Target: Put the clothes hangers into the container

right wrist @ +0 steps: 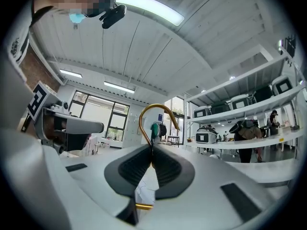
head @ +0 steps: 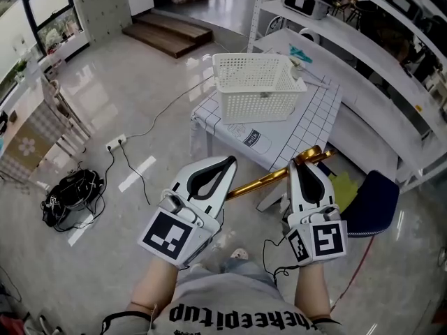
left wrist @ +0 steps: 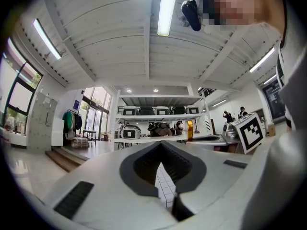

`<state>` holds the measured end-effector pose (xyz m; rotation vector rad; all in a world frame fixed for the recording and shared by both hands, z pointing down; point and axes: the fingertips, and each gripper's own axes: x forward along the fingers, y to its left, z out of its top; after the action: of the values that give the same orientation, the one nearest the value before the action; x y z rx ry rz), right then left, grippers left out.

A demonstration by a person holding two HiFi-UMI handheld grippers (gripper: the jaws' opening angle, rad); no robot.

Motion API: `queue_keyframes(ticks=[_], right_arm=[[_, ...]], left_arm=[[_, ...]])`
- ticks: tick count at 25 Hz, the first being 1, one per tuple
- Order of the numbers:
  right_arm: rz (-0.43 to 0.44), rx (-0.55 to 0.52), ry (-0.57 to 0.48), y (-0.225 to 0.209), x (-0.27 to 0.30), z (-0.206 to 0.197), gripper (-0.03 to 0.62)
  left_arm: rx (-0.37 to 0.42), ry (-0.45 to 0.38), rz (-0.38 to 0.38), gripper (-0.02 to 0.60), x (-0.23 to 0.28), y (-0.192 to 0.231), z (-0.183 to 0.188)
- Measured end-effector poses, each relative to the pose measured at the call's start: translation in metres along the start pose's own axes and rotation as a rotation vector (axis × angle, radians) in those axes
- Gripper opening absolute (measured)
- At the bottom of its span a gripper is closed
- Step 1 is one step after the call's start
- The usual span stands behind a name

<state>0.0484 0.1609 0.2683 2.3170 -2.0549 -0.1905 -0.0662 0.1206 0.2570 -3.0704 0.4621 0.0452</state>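
Gold hanger (right wrist: 156, 105) pinched in right gripper (right wrist: 151, 146), seemingly by its hook.

Middle of gold hanger (head: 262, 182) out of sight behind right gripper (head: 307, 165).

glossy metal hanger (head: 258, 183), plastic basket (head: 255, 93)

Gold hanger (head: 258, 183), white perforated basket (head: 257, 86), white grid-lined tabletop (head: 311, 124), seemingly navy seat (head: 374, 201)
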Motion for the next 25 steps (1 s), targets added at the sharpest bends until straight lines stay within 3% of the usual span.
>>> queue_keyframes(ticks=[12,20,25], right_arm=[[0.051,0.019,-0.023,-0.062,0.014,-0.008,0.043],[0.080,0.052,-0.029,-0.081,0.022,-0.017,0.043],[0.071,0.058,-0.021,-0.087,0.034,-0.023,0.043]], left_arm=[[-0.004,-0.016,0.065,0.014,0.058,-0.013,0.002],[0.003,0.011,0.110,0.014,0.076,-0.016,-0.006],[0.005,0.015,0.097,0.014,0.086,-0.008,-0.009]])
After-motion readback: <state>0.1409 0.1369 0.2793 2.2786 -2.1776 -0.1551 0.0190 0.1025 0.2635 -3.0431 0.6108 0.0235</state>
